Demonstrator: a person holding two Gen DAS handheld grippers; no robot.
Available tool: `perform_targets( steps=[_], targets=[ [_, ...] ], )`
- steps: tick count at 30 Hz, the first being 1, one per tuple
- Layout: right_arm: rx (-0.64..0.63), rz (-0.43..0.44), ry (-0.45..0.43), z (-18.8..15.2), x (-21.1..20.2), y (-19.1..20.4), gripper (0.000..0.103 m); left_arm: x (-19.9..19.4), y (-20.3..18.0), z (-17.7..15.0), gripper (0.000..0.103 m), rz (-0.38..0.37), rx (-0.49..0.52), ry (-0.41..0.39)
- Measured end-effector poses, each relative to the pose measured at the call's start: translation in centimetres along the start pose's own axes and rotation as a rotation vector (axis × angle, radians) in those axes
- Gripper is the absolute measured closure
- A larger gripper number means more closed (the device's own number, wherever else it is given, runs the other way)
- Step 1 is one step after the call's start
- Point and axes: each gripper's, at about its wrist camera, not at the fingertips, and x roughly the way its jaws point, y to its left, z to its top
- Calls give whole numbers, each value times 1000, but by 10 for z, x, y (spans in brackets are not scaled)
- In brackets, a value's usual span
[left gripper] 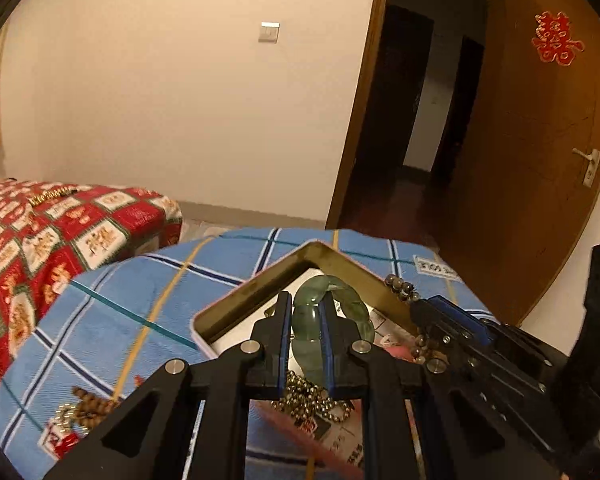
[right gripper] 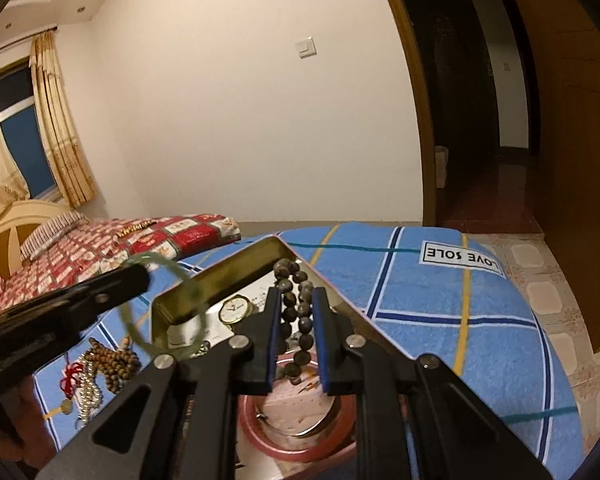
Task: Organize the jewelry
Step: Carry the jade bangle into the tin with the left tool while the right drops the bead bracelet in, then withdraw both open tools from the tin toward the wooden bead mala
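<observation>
My left gripper is shut on a pale green jade bangle and holds it over an open metal tin on a blue plaid cloth. In the right wrist view the bangle hangs from the left gripper at the tin's left side. My right gripper is shut on a dark bead bracelet above the tin. That bracelet also shows in the left wrist view. Small metal beads and a gold watch lie in the tin.
Brown wooden beads, a pearl strand and a red cord lie on the blue cloth left of the tin. A red patterned bed is at left with a gold item on it. An open wooden door stands at right.
</observation>
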Motion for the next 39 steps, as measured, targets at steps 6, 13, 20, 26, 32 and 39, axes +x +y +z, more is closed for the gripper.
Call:
perform_targets(
  steps=[6,13,20,26,32,39],
  targets=[
    [-17,1,57,-2,13,0,84,28,-1,-1,91,16,-10,53],
    [5,12,81,-3,14,-6,84,44,1,-5,91,41,-14,86],
    [25,38,101,-3,18,-8,81,43,-4,-6,90,98,-6,89],
    [25,6,22,-1,4,-6,45,23,-2,-11,44,154,-33,75],
    [72,-51,-71,2,-10,-18,26,-5,4,-20,41,188,-45,48],
    [46,-93,-108,-2,-20,-10,26,-33,9,-38,41,262,-1,31]
  ],
)
